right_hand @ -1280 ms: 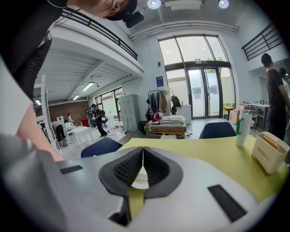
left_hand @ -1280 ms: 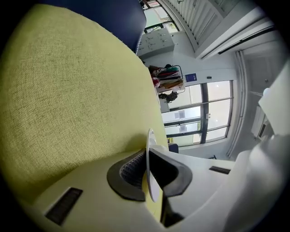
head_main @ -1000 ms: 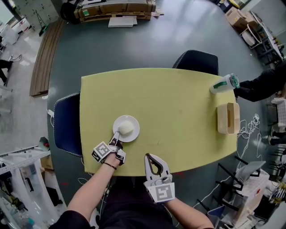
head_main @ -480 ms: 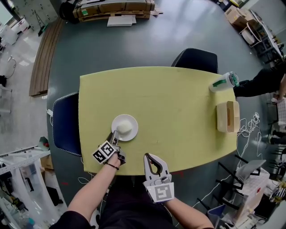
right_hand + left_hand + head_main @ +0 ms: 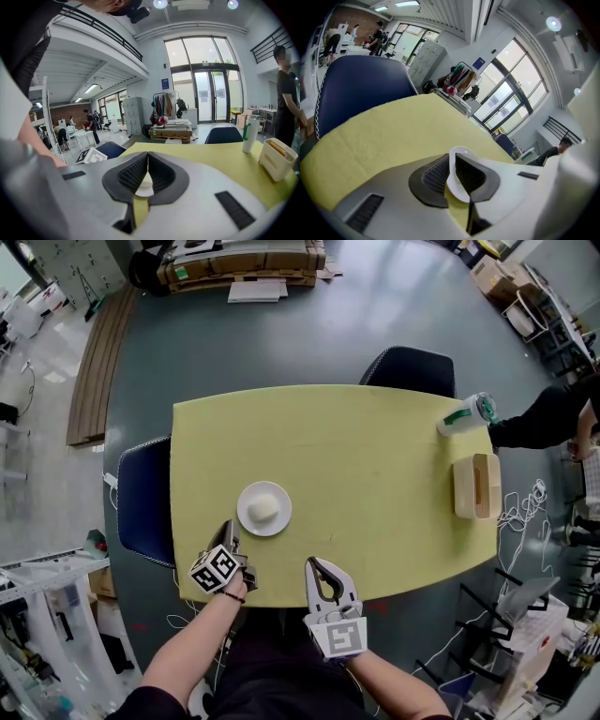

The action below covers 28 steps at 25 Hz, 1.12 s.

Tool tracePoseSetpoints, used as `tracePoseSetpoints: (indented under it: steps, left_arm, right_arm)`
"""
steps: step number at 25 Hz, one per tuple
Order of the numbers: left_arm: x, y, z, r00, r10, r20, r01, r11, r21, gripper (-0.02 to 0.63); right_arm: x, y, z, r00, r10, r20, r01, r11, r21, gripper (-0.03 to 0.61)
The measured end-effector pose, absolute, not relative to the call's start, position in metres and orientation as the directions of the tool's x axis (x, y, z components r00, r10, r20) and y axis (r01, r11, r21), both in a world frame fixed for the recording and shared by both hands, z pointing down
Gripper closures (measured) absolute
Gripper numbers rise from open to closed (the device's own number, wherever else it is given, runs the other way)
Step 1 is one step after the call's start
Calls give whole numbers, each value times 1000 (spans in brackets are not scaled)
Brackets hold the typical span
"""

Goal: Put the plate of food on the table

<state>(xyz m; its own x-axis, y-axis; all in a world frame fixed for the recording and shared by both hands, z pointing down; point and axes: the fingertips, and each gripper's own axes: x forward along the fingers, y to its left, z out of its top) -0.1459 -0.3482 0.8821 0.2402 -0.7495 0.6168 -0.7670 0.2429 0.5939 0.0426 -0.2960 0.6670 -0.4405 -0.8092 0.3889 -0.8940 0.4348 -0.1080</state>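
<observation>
We judge the job done: the round white plate of food (image 5: 245, 508) sits on the yellow table (image 5: 375, 474), and our left gripper (image 5: 228, 532) has let go, its empty jaws just closing.

Matt yellow table (image 5: 375, 484), glossy white plate (image 5: 247, 513), pale wooden box (image 5: 476, 487), smooth grey-blue floor (image 5: 375, 315)

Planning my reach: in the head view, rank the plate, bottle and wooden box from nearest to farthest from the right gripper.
1. Plate, just left of the right gripper.
2. Wooden box, far right.
3. Bottle, far right, beyond the box.
</observation>
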Motion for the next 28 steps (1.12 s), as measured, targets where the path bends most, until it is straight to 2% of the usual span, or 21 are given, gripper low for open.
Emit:
tracePoseSetpoints:
  steps: [3,11,22,28]
  left_arm:
    - [-144,-342,866,262,-755,602,-793,187,579,604]
    - [-134,-317,808,323,-760,564,-837,49,545,604]
    - [-105,-279,716,457,-781,425,-822,-188,537,604]
    - [-96,-271,672,502,-780,373,-802,-259,538,604]
  right_arm:
    - [45,-298,665,-444,-807,391,-894,431,-125,566]
    - [43,-294,662,-475,-772,422,-880,423,-217,566]
    - [39,-262,628,-535,-746,397,-843,499,-199,566]
    - [33,-253,597,-568,-739,362,-818,556,-148,566]
